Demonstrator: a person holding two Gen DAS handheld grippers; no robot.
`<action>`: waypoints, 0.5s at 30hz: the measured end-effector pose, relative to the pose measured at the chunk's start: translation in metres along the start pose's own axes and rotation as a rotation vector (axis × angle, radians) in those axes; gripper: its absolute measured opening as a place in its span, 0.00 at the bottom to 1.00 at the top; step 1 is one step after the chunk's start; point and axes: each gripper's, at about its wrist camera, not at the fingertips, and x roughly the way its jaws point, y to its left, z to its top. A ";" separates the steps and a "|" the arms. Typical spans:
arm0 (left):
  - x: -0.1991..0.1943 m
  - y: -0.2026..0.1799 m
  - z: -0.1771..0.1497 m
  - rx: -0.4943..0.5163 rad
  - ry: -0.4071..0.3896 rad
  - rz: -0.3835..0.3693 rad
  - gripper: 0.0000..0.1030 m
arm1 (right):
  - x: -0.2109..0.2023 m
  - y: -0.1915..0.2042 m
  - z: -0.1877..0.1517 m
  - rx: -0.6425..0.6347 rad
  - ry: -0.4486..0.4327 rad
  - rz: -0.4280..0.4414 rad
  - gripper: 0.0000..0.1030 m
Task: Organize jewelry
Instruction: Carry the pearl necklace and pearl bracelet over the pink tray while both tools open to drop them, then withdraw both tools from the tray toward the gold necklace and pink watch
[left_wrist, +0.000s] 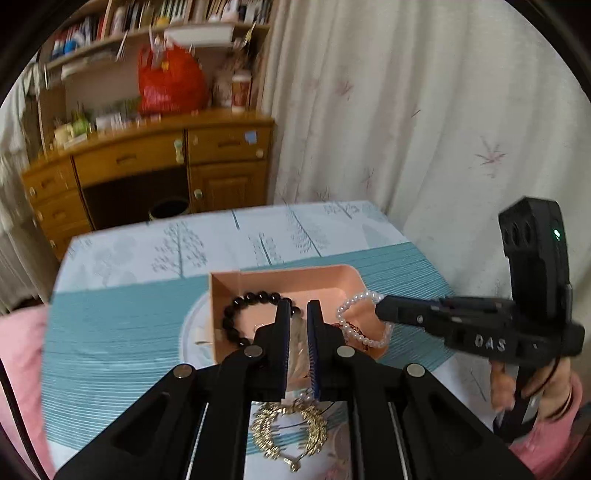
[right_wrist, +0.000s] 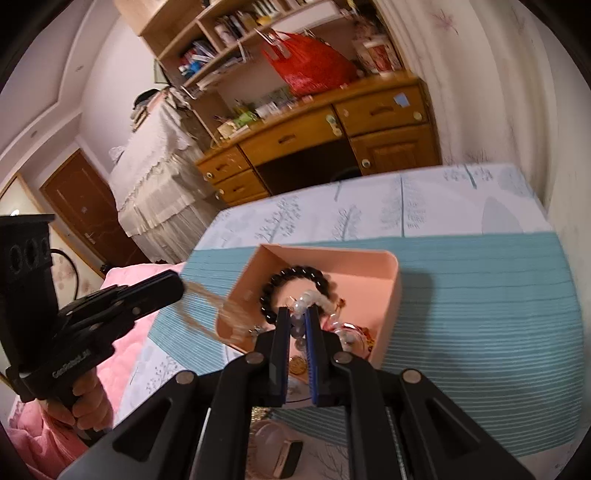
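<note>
Both tongs clamped | left tongs (left_wrist: 298, 306): gold chain (right_wrist: 207, 306) | right tongs (right_wrist: 297, 314): pearl bracelet (left_wrist: 364, 321)

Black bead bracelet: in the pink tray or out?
In. The black bracelet lies on the floor of the pink tray, inside its walls, near the back-left corner.

Here's the table (left_wrist: 110, 325) under a teal-striped, tree-printed cloth, and a pink open cardboard box (left_wrist: 284, 277) sits on it near the middle. At the near edge a gold leaf-pattern chain (left_wrist: 288, 432) lies coiled on the cloth. A small dark-faced watch (right_wrist: 288, 456) rests at that edge too.
</note>
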 end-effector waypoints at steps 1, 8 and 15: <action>0.009 0.002 0.000 -0.013 0.016 0.006 0.09 | 0.003 -0.003 -0.001 0.013 0.004 0.004 0.08; 0.021 0.016 -0.004 -0.088 0.064 0.032 0.65 | 0.001 -0.006 -0.006 0.034 -0.023 0.031 0.30; 0.002 0.020 -0.013 -0.079 0.089 0.145 0.89 | -0.022 0.010 -0.016 0.011 -0.082 0.019 0.59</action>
